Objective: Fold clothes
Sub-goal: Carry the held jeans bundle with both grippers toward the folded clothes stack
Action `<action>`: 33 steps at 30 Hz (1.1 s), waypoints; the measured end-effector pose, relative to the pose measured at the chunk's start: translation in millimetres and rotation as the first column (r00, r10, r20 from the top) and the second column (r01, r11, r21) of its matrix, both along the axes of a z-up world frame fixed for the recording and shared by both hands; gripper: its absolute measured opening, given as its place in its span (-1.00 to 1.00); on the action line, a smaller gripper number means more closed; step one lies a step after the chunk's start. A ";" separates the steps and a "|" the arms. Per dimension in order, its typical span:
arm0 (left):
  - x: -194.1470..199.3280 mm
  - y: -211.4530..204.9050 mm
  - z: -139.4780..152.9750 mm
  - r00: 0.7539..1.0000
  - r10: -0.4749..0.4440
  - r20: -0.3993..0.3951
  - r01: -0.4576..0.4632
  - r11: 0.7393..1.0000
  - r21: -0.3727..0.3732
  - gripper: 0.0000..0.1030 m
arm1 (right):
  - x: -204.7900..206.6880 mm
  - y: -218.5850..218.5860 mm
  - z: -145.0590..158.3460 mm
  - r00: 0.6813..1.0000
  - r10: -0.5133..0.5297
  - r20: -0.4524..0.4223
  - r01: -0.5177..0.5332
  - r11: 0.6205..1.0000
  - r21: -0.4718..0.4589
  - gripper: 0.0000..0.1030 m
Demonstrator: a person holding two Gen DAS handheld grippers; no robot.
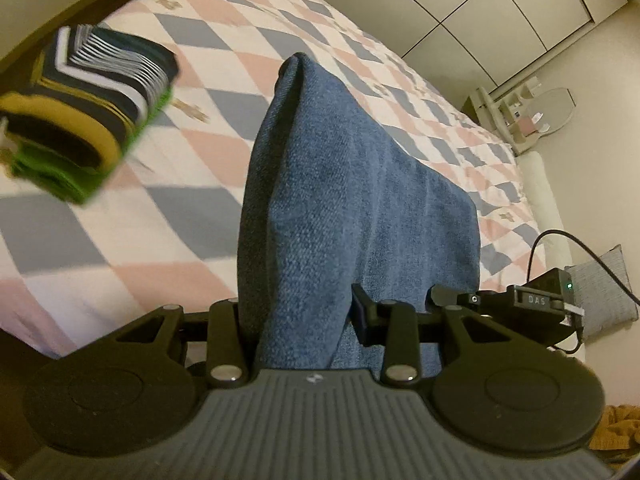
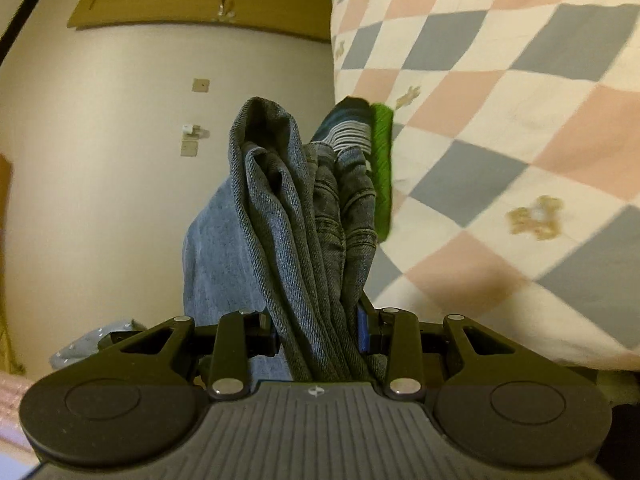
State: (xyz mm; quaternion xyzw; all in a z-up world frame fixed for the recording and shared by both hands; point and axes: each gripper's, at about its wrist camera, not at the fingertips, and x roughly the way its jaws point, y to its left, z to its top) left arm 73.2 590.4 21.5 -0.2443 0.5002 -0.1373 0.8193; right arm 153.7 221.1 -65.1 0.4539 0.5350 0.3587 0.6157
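Left wrist view: left gripper, jaws closed narrow on a thick fold of blue jeans; the denim rises from the grip in a tall ridge and hangs clear above the quilted bed. Right wrist view: right gripper, jaws likewise clamped on a bunch of several denim layers, hems and seams stacked edge-on. Item: one pair of jeans, held aloft between both grippers, over the near part of the bed. Beyond, on the quilt: a stack of folded clothes, striped and yellow over green, its edge just past the denim in the right view. Risks, as judged: the bunched layers are heavy and uneven, so an inner layer may slide out of either grip and spoil the fold; a swing toward the stack could knock it askew; setting down with the two ends out of line would leave the jeans twisted or creased.
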 end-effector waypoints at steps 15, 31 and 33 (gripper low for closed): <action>103.0 160.2 -19.4 0.991 0.133 0.009 -0.133 0.991 -0.020 -0.35 | 128.4 166.4 -7.4 1.000 0.015 -0.018 -0.015 0.999 -0.047 -0.33; 279.3 277.4 -94.4 0.987 -0.126 -0.102 0.122 0.991 -0.048 -0.35 | 190.0 272.2 -64.5 0.963 -0.227 -0.143 0.210 0.970 -0.124 -0.33; 292.3 282.2 -106.2 0.984 -0.141 -0.112 0.134 0.989 -0.061 -0.35 | 196.5 279.4 -70.9 0.956 -0.247 -0.156 0.227 0.964 -0.138 -0.33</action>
